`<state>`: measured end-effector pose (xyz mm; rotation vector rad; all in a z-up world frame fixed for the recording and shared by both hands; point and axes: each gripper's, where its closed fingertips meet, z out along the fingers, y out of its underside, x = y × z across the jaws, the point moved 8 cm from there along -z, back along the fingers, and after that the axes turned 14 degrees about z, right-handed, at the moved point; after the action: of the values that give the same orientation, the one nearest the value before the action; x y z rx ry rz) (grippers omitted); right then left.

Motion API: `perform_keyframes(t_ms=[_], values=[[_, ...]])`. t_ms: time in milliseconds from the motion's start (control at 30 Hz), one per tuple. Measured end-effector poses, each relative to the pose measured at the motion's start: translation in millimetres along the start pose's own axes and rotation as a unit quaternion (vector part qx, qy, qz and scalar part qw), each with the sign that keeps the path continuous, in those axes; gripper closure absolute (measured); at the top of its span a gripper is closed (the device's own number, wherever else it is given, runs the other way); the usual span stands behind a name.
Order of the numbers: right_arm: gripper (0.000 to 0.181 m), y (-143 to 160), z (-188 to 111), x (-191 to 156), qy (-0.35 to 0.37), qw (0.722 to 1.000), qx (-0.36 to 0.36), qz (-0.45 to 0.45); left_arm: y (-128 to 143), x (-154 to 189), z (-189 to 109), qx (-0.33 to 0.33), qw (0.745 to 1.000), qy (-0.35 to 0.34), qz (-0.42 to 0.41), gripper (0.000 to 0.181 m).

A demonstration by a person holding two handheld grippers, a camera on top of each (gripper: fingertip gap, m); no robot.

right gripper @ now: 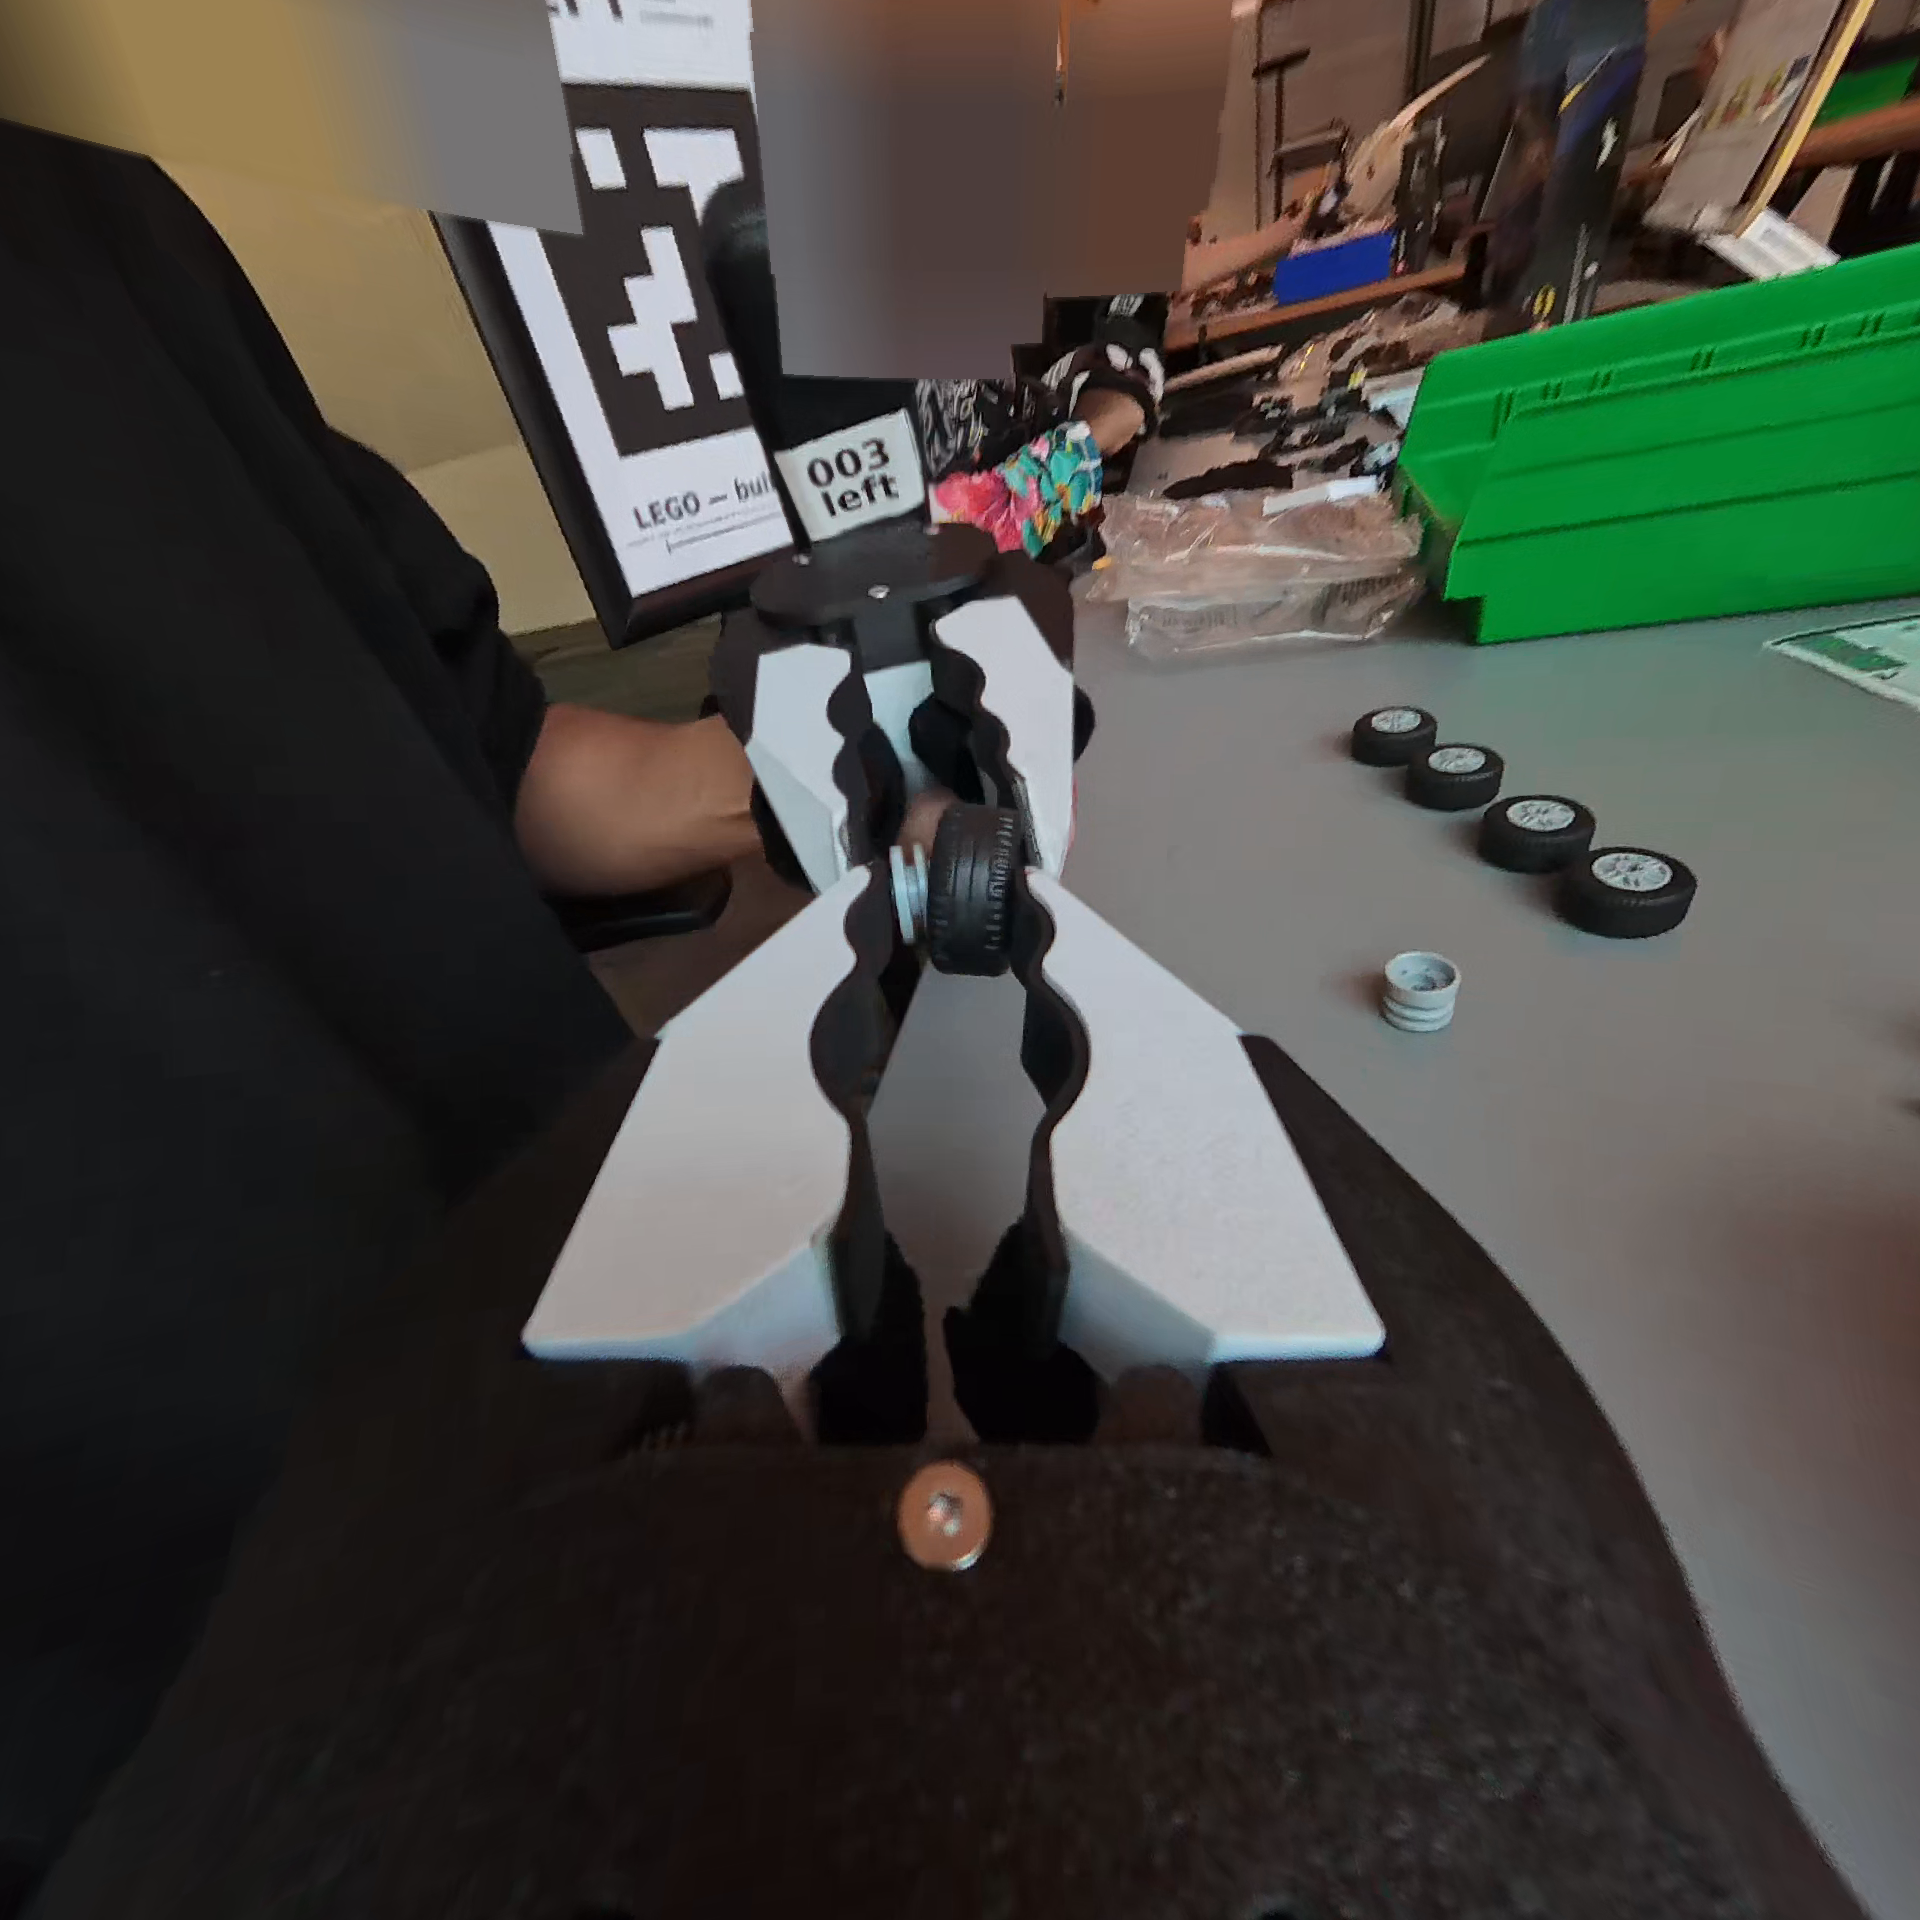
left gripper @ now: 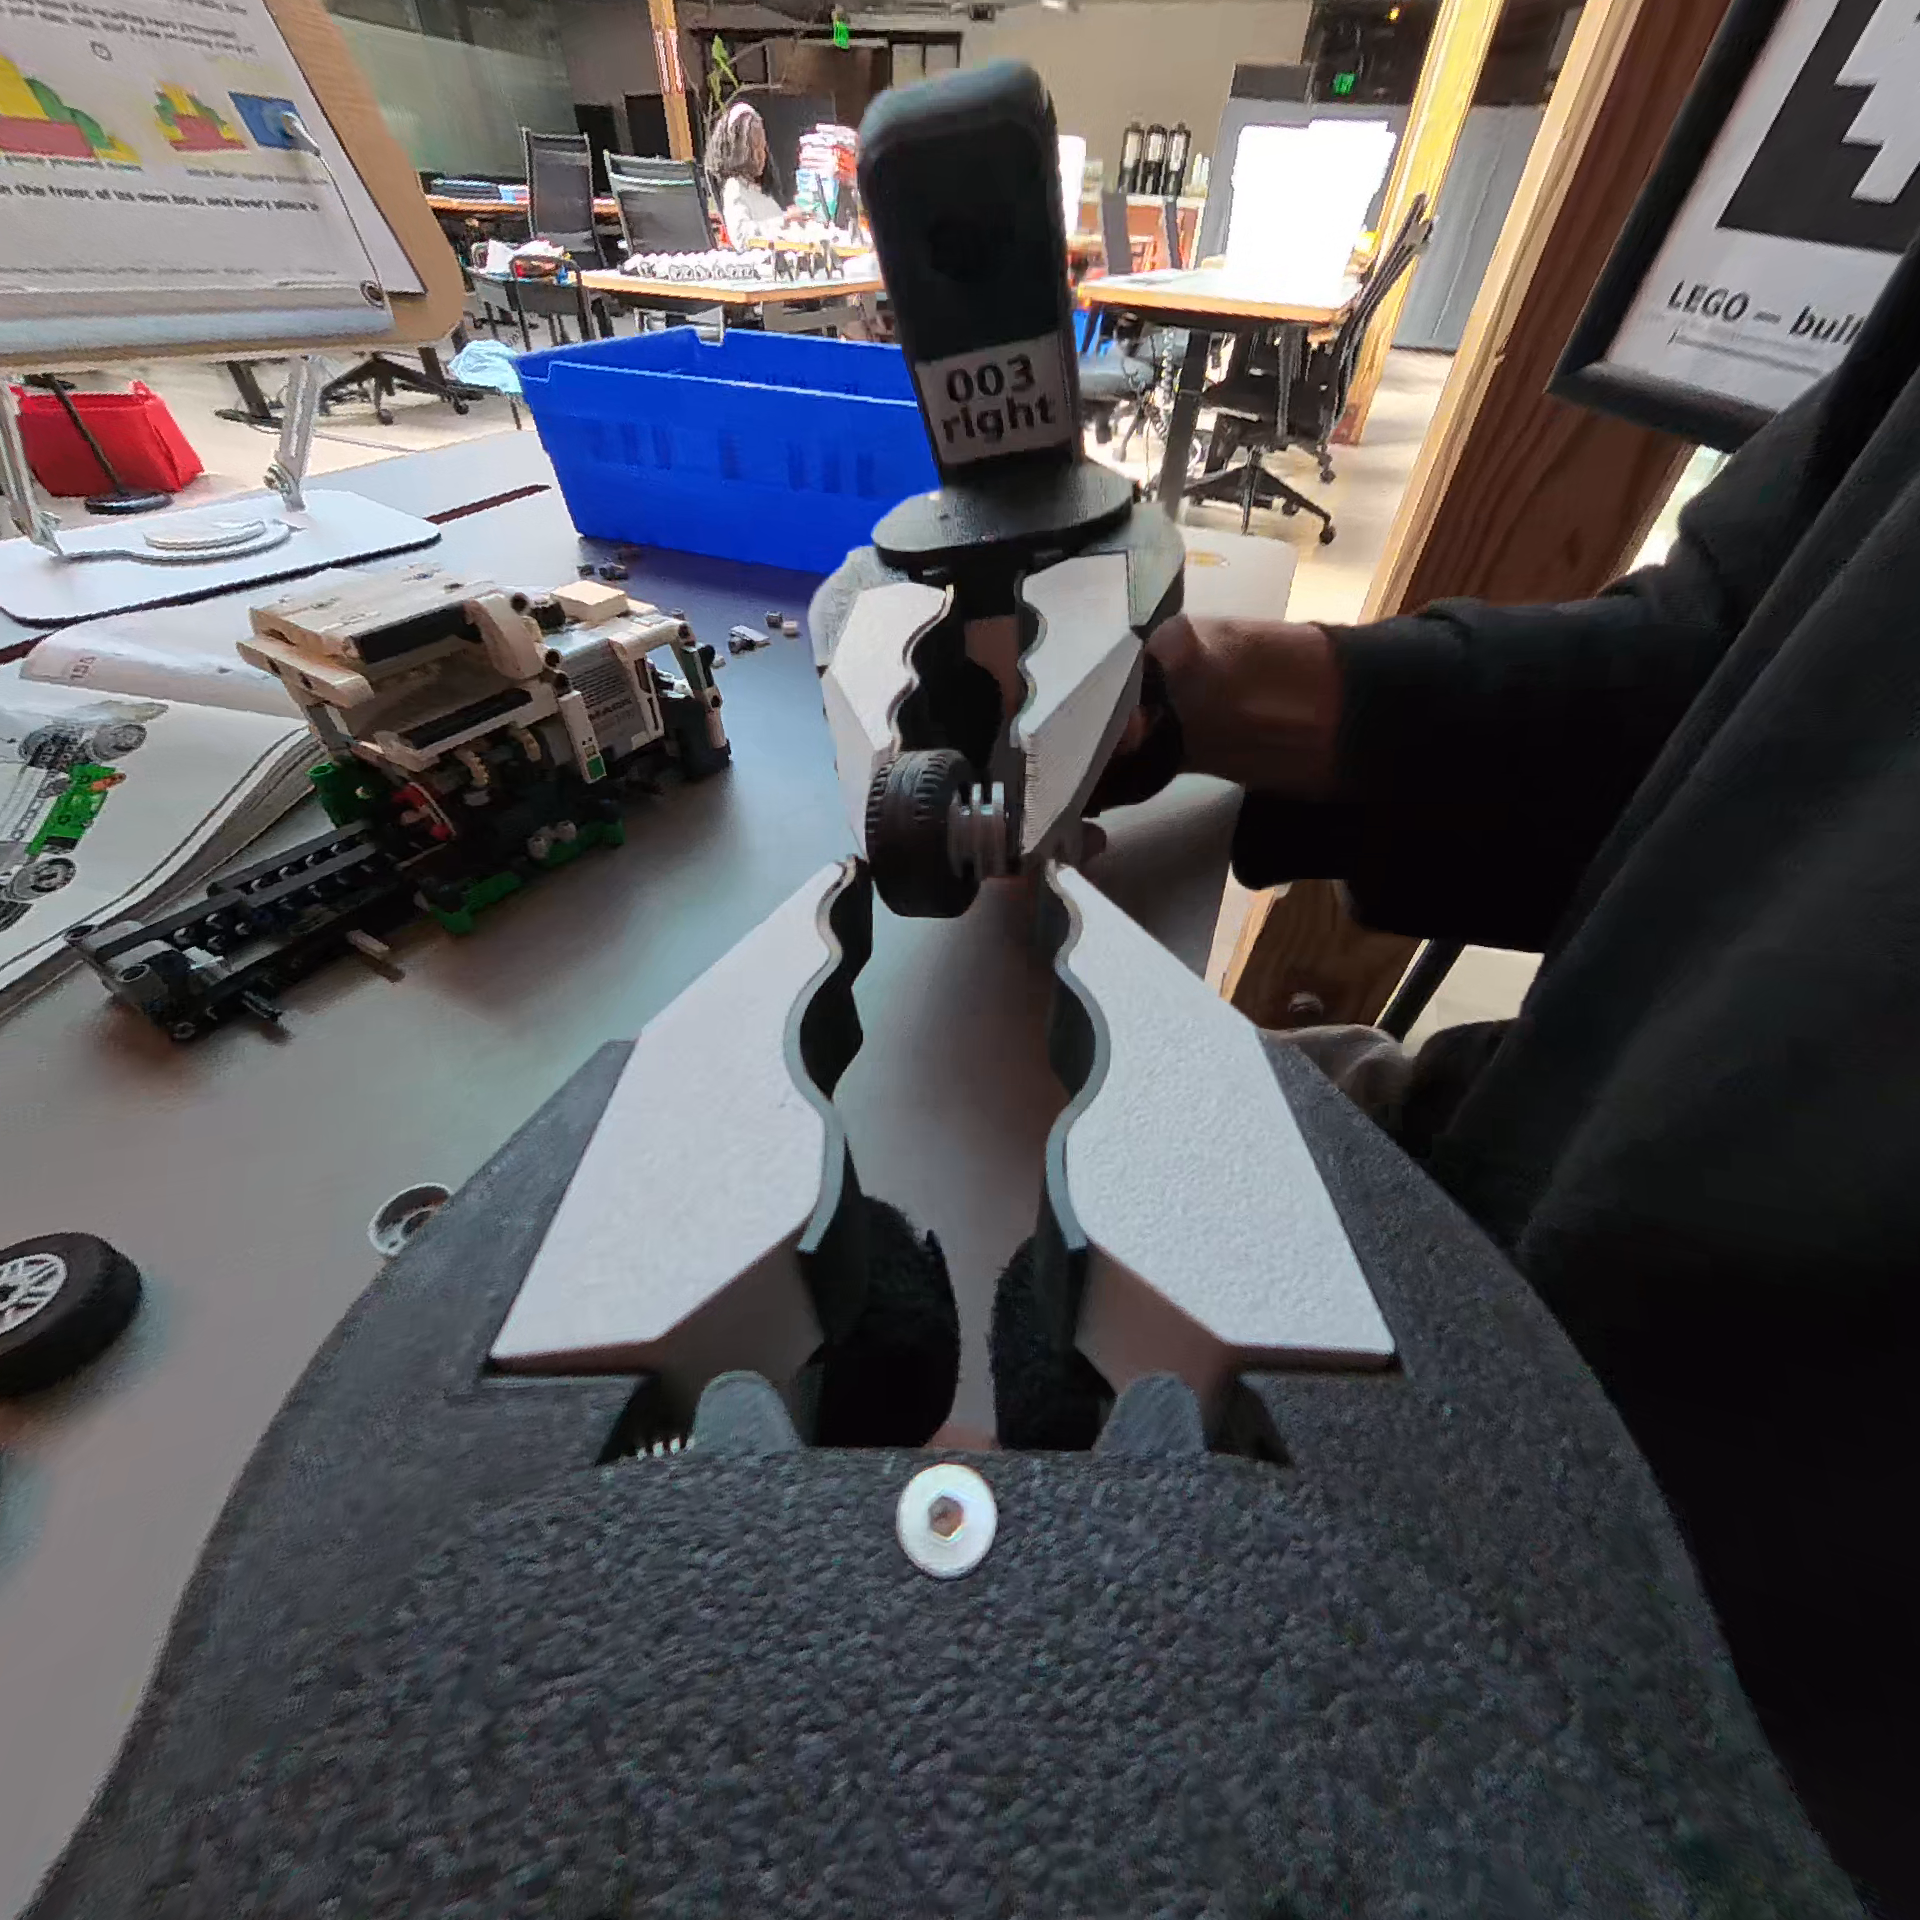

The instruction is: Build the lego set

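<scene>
1. Right wrist view: the right hand-held gripper (right gripper: 951,888) is clamped across a ribbed black rubber tyre (right gripper: 977,894) and a smooth grey plastic rim (right gripper: 907,894). The rim lies against its 9 o'clock finger and the tyre against the 3 o'clock one, both held above the counter (right gripper: 1351,1195).
2. Both tools have matte white fingers with wavy black inner edges, set in a grainy dark body.
3. The left hand-held gripper (right gripper: 940,821) faces it from 12 o'clock. Its fingers are spread, but the tyre hides the tips, so I cannot tell whether they grip.
4. At 3 o'clock four finished wheels (right gripper: 1527,821) lie flat in a slanting row, with a loose grooved rim (right gripper: 1421,992) just below them. A ridged green bin (right gripper: 1662,468) sits at 2 o'clock.
5. In the left wrist view the tyre (left gripper: 920,831) sits just above the left hand-held gripper (left gripper: 954,873). The right hand-held gripper (left gripper: 951,821) comes in from 12 o'clock.
6. A blocky white, black and green truck model (left gripper: 468,707) stands at 10 o'clock. A blue bin (left gripper: 727,436) stands behind it at 11 o'clock, and a wheel (left gripper: 52,1309) is cut off at 8 o'clock.
7. White printed labels sit on both camera stems, and a framed black-and-white marker sign is only partly in view.
</scene>
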<state>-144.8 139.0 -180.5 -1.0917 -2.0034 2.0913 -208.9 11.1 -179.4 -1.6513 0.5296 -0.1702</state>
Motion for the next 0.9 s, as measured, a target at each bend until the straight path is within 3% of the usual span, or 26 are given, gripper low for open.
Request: perform_keyframes(t_ms=[200,233,300,333,400,467,533,633,767,900], values=[[0.16,-2.6,-6.4,17.5,0.022,0.999,-0.039,-0.027,8.8,-9.3,8.9,-0.042,0.993,-0.044,0.098,0.156],[0.153,-3.8,-7.8,20.5,0.021,0.999,-0.048,-0.013,10.0,-12.9,10.3,-0.052,0.99,-0.059,0.119,0.166],[0.143,-4.8,-9.2,28.7,0.035,0.997,-0.068,0.02,9.7,-21.1,12.2,-0.053,0.984,-0.079,0.147,0.167],[0.153,-4.8,-10.6,31.7,0.044,0.995,-0.079,0.031,9.1,-23.0,13.7,-0.045,0.985,-0.069,0.149,0.167],[0.154,-6.5,-14.3,35.1,0.047,0.996,-0.069,0.032,8.9,-28.1,17.4,-0.038,0.988,-0.056,0.137,0.167],[0.155,-6.6,-17.3,38.3,0.073,0.994,-0.073,-0.022,10.8,-34.3,20.8,-0.051,0.988,-0.048,0.138,0.168],[0.155,-6.2,-17.5,37.2,0.116,0.987,-0.106,-0.043,12.5,-35.6,24.2,-0.081,0.98,-0.05,0.176,0.168],[0.15,-4.1,-21.9,33.0,0.131,0.983,-0.129,-0.015,14.3,-28.7,26.2,-0.138,0.944,-0.074,0.291,0.168],[0.139,3.4,-35.6,27.3,0.161,0.98,-0.114,0.016,29.5,-20.3,28.4,-0.232,0.842,-0.111,0.475,0.168],[0.135,13.8,-34.1,28.9,0.213,0.972,-0.089,0.048,39.8,-6.4,36.4,-0.26,0.786,-0.102,0.552,0.168]])
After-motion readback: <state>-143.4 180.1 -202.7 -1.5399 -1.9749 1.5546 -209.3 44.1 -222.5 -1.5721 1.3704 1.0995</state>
